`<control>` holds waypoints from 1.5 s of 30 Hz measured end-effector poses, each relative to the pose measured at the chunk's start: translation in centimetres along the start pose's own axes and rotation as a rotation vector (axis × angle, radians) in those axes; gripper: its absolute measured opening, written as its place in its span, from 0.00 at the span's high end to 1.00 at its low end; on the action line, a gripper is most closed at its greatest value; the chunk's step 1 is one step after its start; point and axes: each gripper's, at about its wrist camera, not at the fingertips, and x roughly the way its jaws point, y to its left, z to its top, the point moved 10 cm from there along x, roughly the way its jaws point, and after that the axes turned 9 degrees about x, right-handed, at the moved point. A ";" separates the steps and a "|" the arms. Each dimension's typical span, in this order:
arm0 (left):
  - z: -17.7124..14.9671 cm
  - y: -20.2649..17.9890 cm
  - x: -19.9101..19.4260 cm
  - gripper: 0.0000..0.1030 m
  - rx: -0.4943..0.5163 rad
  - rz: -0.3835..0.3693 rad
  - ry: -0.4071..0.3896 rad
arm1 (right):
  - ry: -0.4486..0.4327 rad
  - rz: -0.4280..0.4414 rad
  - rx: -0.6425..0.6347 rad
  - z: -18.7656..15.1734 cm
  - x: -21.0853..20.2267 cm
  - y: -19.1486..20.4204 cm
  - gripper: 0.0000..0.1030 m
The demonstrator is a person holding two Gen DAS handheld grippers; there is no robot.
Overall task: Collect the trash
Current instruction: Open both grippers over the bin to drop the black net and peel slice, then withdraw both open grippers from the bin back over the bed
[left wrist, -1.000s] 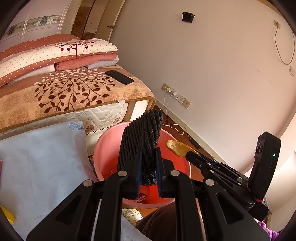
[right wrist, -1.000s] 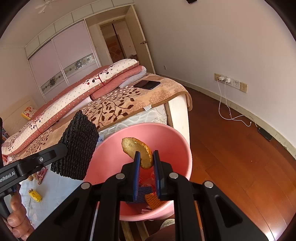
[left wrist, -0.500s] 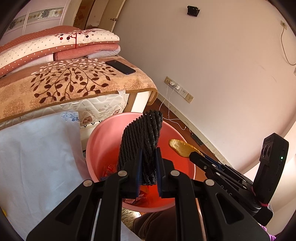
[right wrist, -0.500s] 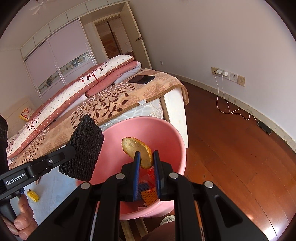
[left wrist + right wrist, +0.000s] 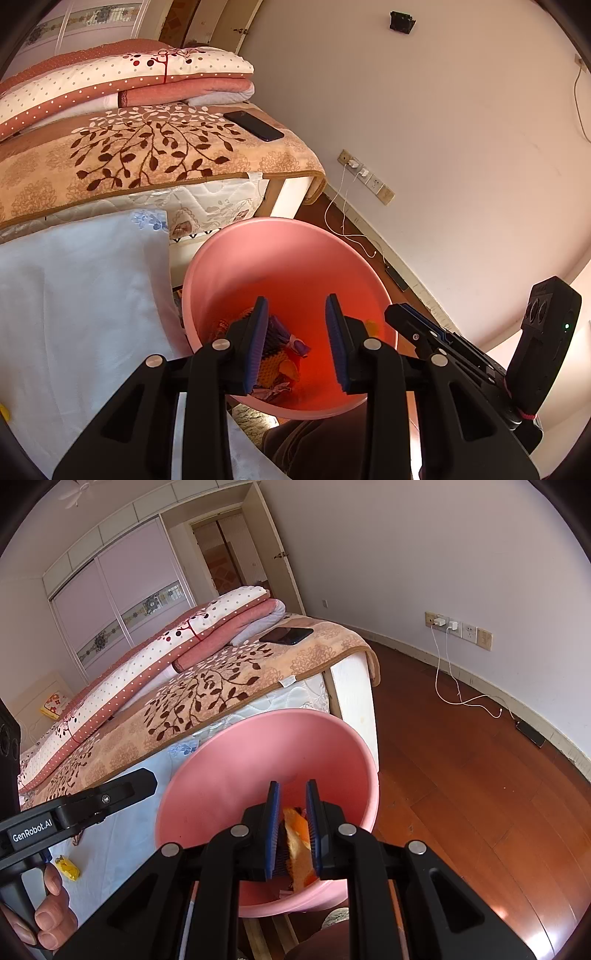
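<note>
A pink plastic basin point(image 5: 280, 254) stands beside the bed and holds several pieces of trash point(image 5: 277, 365). My left gripper point(image 5: 295, 314) is open and empty right above the basin. My right gripper point(image 5: 291, 801) hangs over the basin point(image 5: 229, 771) with its jaws slightly apart; an orange-yellow piece point(image 5: 299, 834) shows between the pads, lying in the basin among other trash. The right gripper also shows in the left wrist view point(image 5: 410, 321). A small yellow scrap point(image 5: 67, 867) lies on the white sheet.
The bed carries a leaf-patterned blanket point(image 5: 122, 151), folded quilts point(image 5: 122, 81) and a black phone point(image 5: 255, 125). A white sheet point(image 5: 74, 295) lies left of the basin. Chargers and white cables point(image 5: 454, 664) hang from wall sockets over the wooden floor point(image 5: 461, 794).
My left gripper opened and the black mesh piece dropped out of it. My right gripper loosened and the orange-yellow piece fell into the basin. Both grippers moved closer over the basin.
</note>
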 end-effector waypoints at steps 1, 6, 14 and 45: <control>-0.1 -0.1 0.0 0.69 0.001 0.000 -0.001 | -0.001 0.000 -0.002 0.0 0.0 0.1 0.87; -0.2 0.0 -0.3 0.69 -0.002 -0.001 -0.001 | 0.000 0.011 -0.009 -0.2 -0.2 0.5 0.78; -0.6 0.5 -1.2 0.69 -0.013 0.009 -0.002 | -0.016 0.019 -0.034 -0.3 -0.8 1.6 0.54; -9.6 13.5 -14.6 0.69 -0.150 0.311 -0.042 | 0.078 0.227 -0.246 -7.8 -2.2 15.3 0.46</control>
